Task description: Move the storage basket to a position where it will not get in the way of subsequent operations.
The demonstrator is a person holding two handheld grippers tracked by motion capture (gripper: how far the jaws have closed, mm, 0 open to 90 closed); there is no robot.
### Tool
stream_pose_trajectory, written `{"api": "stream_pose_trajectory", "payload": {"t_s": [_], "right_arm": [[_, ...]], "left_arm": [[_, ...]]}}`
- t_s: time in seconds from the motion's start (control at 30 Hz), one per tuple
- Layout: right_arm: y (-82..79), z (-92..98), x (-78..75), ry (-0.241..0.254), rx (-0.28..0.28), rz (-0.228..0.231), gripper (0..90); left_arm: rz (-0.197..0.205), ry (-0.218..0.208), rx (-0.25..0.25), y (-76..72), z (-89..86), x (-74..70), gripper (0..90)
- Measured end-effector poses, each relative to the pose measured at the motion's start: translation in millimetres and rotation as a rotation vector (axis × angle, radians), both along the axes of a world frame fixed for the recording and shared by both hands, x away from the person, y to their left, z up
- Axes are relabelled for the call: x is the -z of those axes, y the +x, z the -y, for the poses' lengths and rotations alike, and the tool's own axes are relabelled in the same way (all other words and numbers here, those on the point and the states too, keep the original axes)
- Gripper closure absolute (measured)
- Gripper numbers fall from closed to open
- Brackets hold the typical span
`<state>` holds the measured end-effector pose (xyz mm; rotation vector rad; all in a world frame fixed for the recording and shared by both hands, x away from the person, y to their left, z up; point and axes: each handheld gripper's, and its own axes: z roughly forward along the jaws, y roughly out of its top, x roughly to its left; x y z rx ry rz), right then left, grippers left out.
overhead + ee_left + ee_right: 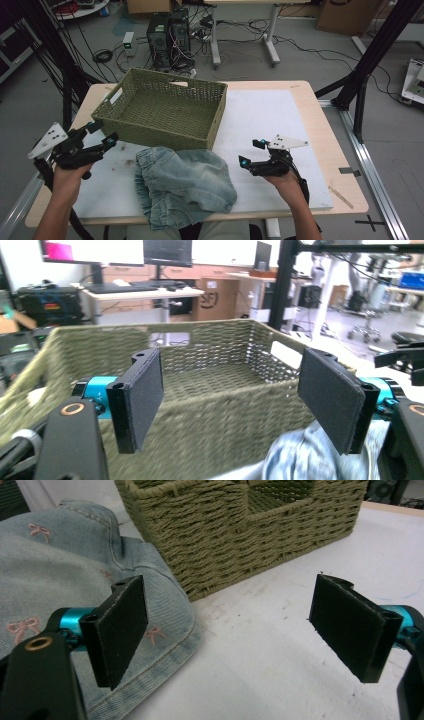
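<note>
A crumpled light-blue denim garment (182, 185) with small pink bows lies at the table's near edge, in front of an empty green woven basket (165, 107). My left gripper (102, 135) hovers off the basket's near-left corner, jaws wide apart with nothing between them; in the left gripper view the basket (210, 385) stands beyond its pads (142, 397) and the denim (305, 455) peeks in low right. My right gripper (251, 153) is open just right of the garment, above the white mat; its view has the denim (60, 580) left and the basket (240, 530) ahead.
A white mat (270, 125) covers most of the wooden table (345, 175). Black frame posts (372, 55) stand at both sides. On the floor behind are computer towers (167, 37), cables and another desk.
</note>
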<state>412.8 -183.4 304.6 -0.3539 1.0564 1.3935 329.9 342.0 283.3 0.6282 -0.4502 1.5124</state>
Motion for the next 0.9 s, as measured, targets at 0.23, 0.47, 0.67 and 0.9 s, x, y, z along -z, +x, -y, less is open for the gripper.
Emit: {"api": "stream_pose_trajectory", "payload": {"t_s": [0.23,0.47,0.67,0.9], "right_arm": [[10.2,-31.7,-5.3,-0.078,0.052,-0.045,25.1],[19.8,-73.6,-14.5,-0.212,0.095,-0.116,43.1],[20.6,-74.1,-19.9,-0.232,0.177,-0.129,89.5],[2.4,-18.3,-18.3,-0.195,0.200,-0.082,90.0]], "left_arm": [[0.002,0.022,-0.022,-4.9,22.5,-16.7,26.2],[-0.016,0.016,-0.025,-2.8,23.8,-20.9,26.2],[-0.026,0.028,-0.037,-2.0,27.0,-21.2,26.2],[-0.040,0.050,-0.060,-1.3,39.6,-22.8,26.2]]}}
